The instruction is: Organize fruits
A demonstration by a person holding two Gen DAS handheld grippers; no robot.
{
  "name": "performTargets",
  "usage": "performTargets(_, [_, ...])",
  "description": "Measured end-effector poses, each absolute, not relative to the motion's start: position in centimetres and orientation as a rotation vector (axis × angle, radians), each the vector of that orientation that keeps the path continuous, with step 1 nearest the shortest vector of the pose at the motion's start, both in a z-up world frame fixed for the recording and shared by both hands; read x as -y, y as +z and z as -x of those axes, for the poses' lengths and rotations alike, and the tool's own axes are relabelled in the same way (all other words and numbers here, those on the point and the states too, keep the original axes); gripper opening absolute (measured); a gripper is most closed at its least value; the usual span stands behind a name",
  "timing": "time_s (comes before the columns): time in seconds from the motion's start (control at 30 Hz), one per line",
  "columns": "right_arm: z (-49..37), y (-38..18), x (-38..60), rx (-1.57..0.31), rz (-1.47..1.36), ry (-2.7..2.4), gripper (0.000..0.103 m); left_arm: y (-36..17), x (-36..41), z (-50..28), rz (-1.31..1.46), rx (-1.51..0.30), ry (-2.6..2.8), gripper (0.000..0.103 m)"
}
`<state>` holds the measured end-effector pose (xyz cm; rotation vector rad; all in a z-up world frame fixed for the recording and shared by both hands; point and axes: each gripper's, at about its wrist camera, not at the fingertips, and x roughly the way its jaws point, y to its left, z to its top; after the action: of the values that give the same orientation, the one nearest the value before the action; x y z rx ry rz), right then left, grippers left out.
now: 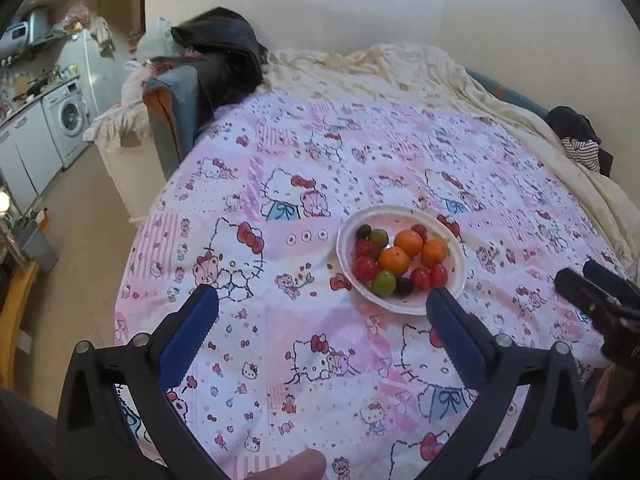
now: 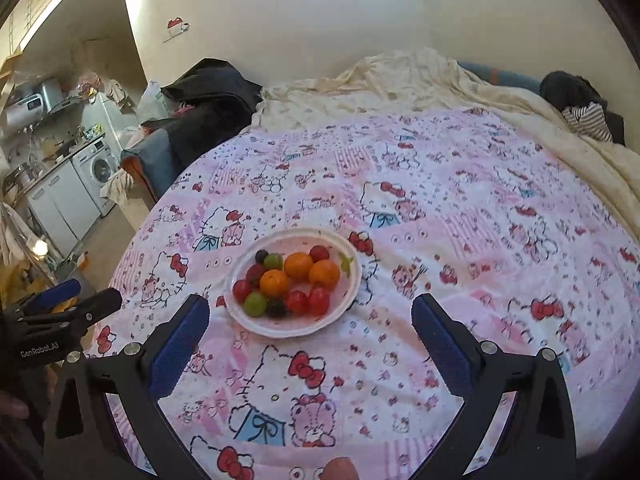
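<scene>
Bed with pink cartoon quilt (image 1: 280, 184): white plate (image 1: 400, 306) of fruits (image 1: 394, 260) rests mid-quilt. Your left gripper (image 1: 320, 308) and right gripper (image 2: 310, 316) both spread wide, empty, near plate.

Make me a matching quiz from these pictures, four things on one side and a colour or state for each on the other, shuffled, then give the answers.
Things:
1. plate
2. three round fruits in the middle of the plate
3. left gripper
4. striped garment by the wall

Colours or states:
A. orange
B. open, nothing between the pads
C. white, holding fruit
D. lying on the cream blanket

Pairs: 1-C, 2-A, 3-B, 4-D
</scene>
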<state>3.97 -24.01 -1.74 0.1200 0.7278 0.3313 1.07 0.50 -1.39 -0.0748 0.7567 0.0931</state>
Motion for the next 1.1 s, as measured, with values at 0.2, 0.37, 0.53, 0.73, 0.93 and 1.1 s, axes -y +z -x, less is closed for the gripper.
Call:
performTargets(0.2, [-3.8,-2.4,22.0,-0.69,-0.031,0.319,0.103,-1.8,0.4,-1.5,0.077,-0.766,0.061,0.102])
performTargets(0.37, [-4.0,-2.7,21.8,-0.698,-0.028,0.325,0.103,-1.8,0.9,-1.5,0.063,-0.761,0.054,0.102])
performTargets(0.53, [-4.3,-2.7,21.9,-0.7,-0.042,0.321,0.103,-1.9,0.8,-1.6,0.074,-0.77,0.056,0.102])
performTargets(0.73, [-4.5,-2.8,22.3,-0.706,-0.055,0.31,0.103,-1.9,0.7,-1.6,0.073,-0.769,0.054,0.102])
performTargets(0.93, [-4.6,-2.7,22.5,-0.706,-0.064,0.305,0.103,-1.9,0.7,-1.7,0.074,-0.768,0.054,0.102])
performTargets(1.1, [-4.6,-2.8,22.5,-0.705,-0.061,0.307,0.103,-1.8,0.7,-1.7,0.075,-0.766,0.055,0.102])
